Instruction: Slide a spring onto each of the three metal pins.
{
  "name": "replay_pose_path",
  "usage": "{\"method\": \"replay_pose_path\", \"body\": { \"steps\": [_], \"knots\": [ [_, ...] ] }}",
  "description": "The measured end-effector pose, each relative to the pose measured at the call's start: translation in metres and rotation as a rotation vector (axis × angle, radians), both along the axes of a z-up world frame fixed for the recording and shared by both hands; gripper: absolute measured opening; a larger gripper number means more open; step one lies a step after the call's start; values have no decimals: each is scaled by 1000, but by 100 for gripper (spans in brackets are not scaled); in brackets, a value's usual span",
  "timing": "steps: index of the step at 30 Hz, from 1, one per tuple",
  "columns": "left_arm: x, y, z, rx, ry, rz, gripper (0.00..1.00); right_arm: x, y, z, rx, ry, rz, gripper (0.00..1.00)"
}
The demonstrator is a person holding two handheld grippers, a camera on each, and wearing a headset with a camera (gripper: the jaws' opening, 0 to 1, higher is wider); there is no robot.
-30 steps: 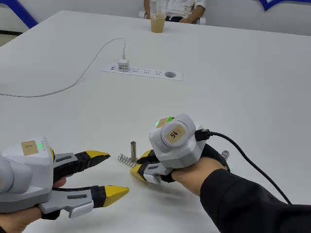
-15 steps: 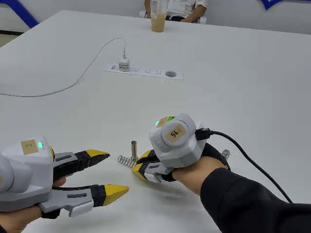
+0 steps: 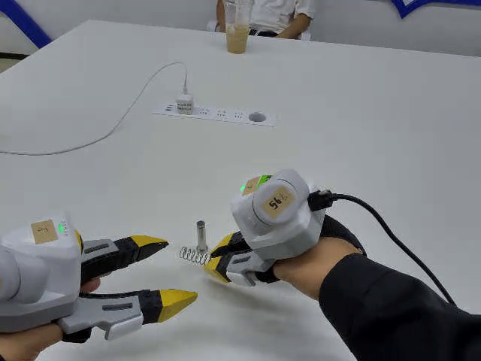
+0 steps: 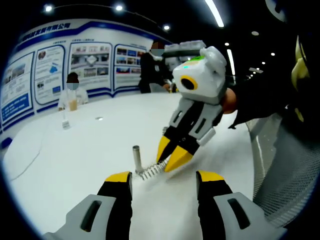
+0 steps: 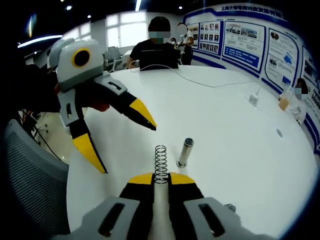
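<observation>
A short metal pin (image 3: 201,235) stands upright on the white table (image 3: 361,135). A small coil spring (image 3: 193,256) lies level just in front of the pin's base, and my right gripper (image 3: 216,261) is shut on its near end. In the right gripper view the spring (image 5: 160,162) sticks out from between the yellow tips of the right gripper (image 5: 161,180), left of the pin (image 5: 185,152). My left gripper (image 3: 169,271) stands open and holds nothing, a short way left of the spring. The left gripper view shows the pin (image 4: 136,157) and spring (image 4: 149,172) ahead of the left gripper (image 4: 165,180).
A white power strip (image 3: 218,115) with a plugged-in charger (image 3: 184,101) and its cable lies mid-table. A cup with a drink (image 3: 237,30) stands at the far edge by a seated person. A black cable (image 3: 391,233) trails from my right gripper.
The head camera has shifted slightly. My right gripper has tipped up a little and still holds the spring beside the pin. The left gripper has stayed put.
</observation>
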State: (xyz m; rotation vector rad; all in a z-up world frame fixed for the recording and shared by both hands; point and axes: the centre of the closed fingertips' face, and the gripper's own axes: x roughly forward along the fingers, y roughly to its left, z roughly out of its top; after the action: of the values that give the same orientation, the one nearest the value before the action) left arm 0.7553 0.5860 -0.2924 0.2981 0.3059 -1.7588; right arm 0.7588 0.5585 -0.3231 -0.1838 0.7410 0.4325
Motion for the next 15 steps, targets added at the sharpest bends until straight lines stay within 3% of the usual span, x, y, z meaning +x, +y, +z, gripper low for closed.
{"method": "replay_pose_path", "body": {
  "steps": [15],
  "knots": [
    [-12, -4, 1, 7, -22, -46, 51, -22, 5, 23, -20, 28, 60, 12]
  ]
}}
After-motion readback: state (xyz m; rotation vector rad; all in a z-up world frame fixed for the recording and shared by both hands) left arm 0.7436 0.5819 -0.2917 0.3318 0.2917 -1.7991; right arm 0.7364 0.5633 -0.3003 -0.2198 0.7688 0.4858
